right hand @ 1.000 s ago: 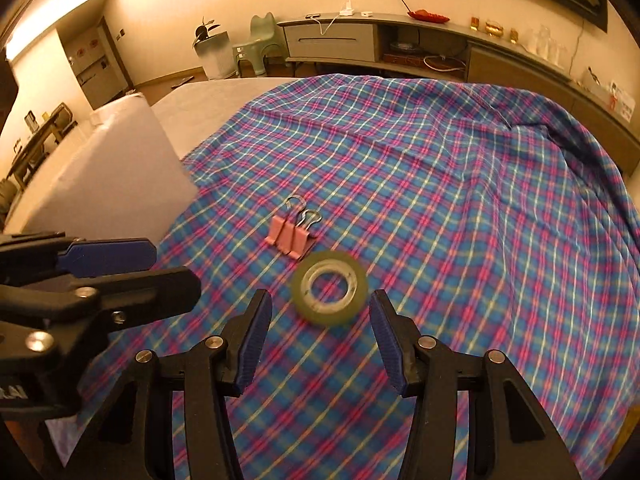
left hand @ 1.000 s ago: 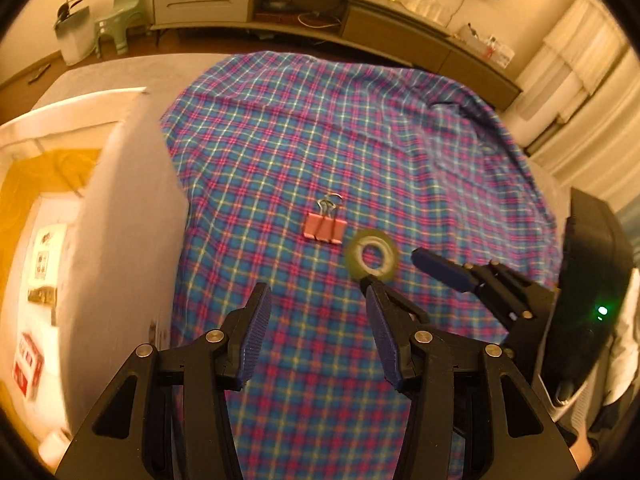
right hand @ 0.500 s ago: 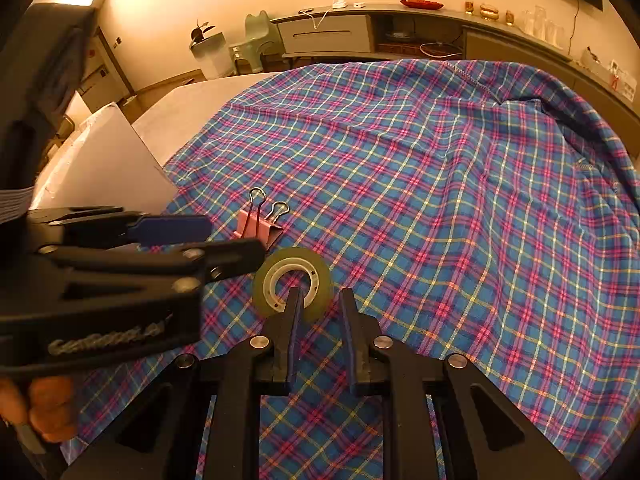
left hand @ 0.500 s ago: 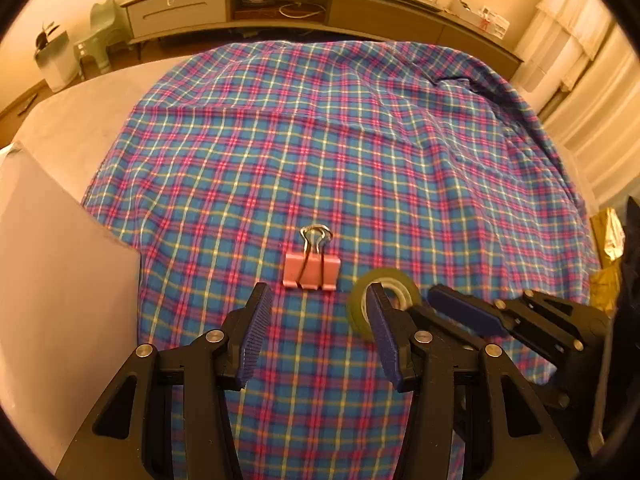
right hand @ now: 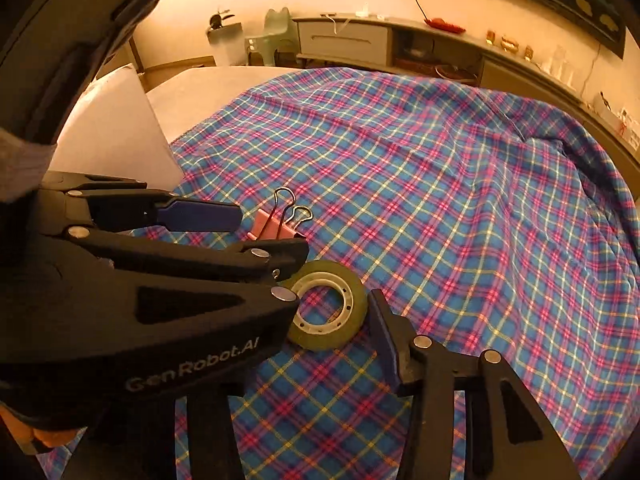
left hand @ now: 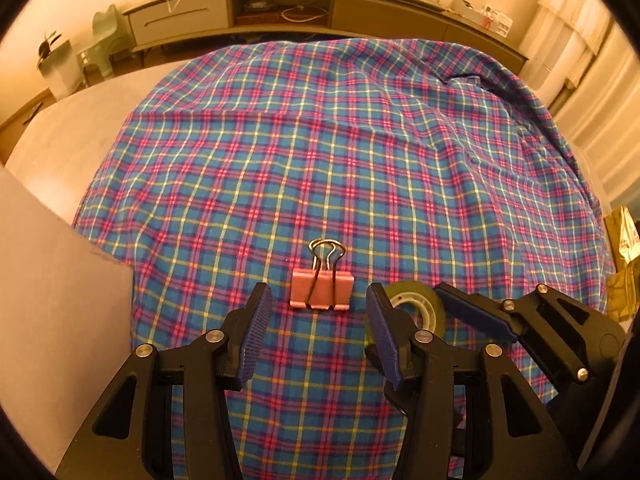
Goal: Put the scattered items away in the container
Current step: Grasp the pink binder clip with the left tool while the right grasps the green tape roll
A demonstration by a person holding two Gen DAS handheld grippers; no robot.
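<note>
A pink binder clip (left hand: 322,290) lies on the plaid cloth (left hand: 360,152), just ahead of the open jaws of my left gripper (left hand: 318,332). A roll of clear tape (left hand: 420,312) lies to its right, partly behind my left gripper's right finger. In the right wrist view the tape roll (right hand: 332,312) lies flat between the fingers of my right gripper (right hand: 320,340), which is open; the left gripper's body hides its left finger. The binder clip (right hand: 276,226) sits behind the tape. The white container's wall (left hand: 52,300) stands at the left.
The plaid cloth (right hand: 440,200) covers a pale table. The container's wall (right hand: 112,140) shows at the left in the right wrist view. A long sideboard (left hand: 320,4) with small items and a green chair (left hand: 104,36) stand at the back. The two grippers sit close together.
My left gripper has moved closer to the binder clip, now centred before its jaws. My right gripper, nearly shut half a second ago, has opened with the tape roll between its fingers.
</note>
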